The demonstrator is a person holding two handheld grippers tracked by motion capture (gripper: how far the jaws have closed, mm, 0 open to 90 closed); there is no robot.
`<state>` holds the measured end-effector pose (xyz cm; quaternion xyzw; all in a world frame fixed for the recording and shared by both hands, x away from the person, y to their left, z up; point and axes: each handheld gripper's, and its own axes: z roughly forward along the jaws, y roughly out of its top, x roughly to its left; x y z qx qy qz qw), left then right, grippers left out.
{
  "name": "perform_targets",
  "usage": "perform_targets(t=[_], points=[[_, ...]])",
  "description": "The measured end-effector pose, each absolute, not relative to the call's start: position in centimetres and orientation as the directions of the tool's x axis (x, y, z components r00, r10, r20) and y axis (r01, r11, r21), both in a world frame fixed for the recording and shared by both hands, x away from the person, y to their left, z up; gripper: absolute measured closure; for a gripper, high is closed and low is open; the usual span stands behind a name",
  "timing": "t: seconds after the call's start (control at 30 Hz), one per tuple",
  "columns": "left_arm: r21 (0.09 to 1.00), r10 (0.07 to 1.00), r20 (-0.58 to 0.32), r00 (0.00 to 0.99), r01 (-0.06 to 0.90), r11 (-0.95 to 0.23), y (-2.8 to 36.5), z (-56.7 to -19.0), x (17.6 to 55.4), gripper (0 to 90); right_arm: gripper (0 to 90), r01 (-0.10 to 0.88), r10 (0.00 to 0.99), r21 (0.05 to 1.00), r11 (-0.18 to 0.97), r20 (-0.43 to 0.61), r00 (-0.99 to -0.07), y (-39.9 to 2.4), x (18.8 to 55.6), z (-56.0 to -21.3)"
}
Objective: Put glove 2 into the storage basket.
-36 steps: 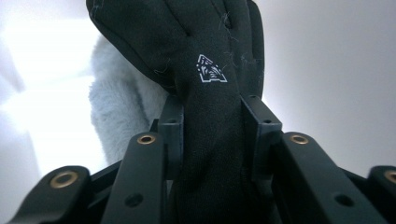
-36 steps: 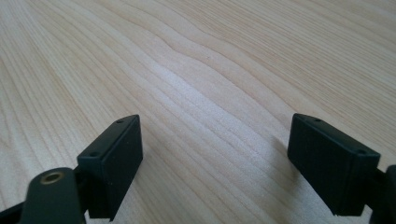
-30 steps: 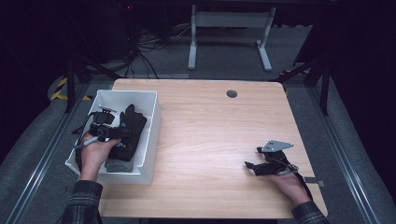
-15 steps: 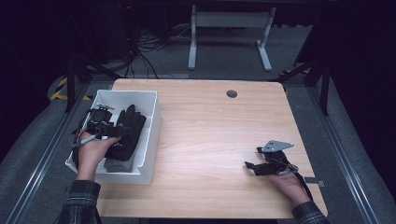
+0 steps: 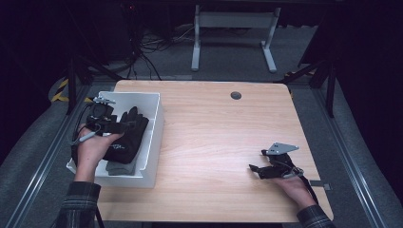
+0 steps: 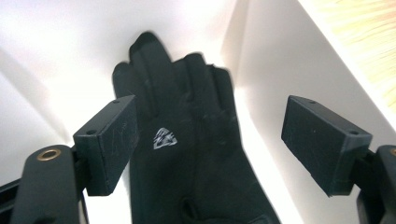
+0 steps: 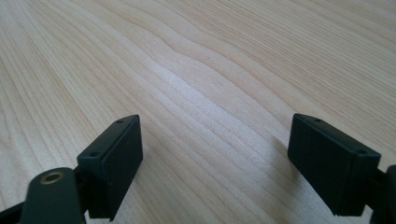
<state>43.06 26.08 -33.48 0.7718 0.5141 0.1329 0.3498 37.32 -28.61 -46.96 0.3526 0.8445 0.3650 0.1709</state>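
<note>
left gripper view: the black glove [image 6: 196,158] is seen lying loose in the white bin [image 6: 280,70], left tool [image 6: 224,149] just opened above it. right tool [image 7: 229,163] is held open over bare tabletop [image 7: 210,60].

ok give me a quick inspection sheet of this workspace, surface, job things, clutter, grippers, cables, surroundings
surface: light wood table, bare except for the bin and a round dark grommet near the far edge
job's things: black glove with a small white logo lies in the white bin at the table's left; a grey item lies under it
clutter: nothing seen
grippers: left gripper over the bin, jaws just opened, wide apart either side of the glove, pads not pressing it; right gripper open, low over bare wood at the table's right
cables: left gripper's cable trails by the hand; a tangle of cables on the floor beyond the table
surroundings: dark room, grey floor, white stand legs behind the table
</note>
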Motion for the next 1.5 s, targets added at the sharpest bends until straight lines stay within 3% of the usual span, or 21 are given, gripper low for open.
perform_targets(t=[0.77, 1.5], points=[[0.747, 0.792, -0.152, 0.592, 0.593, -0.3, 19.6, -29.8, 42.2, 20.4, 18.6, 0.471, 0.72, 0.737, 0.485, -0.031, -0.693, -28.6, 37.3, -47.0], [0.772, 0.682, -0.169, 0.712, 0.526, -0.357, 12.3, -29.9, 40.7, 20.0, 18.5, 0.471, 0.72, 0.737, 0.485, -0.031, -0.693, -28.6, 37.3, -47.0]])
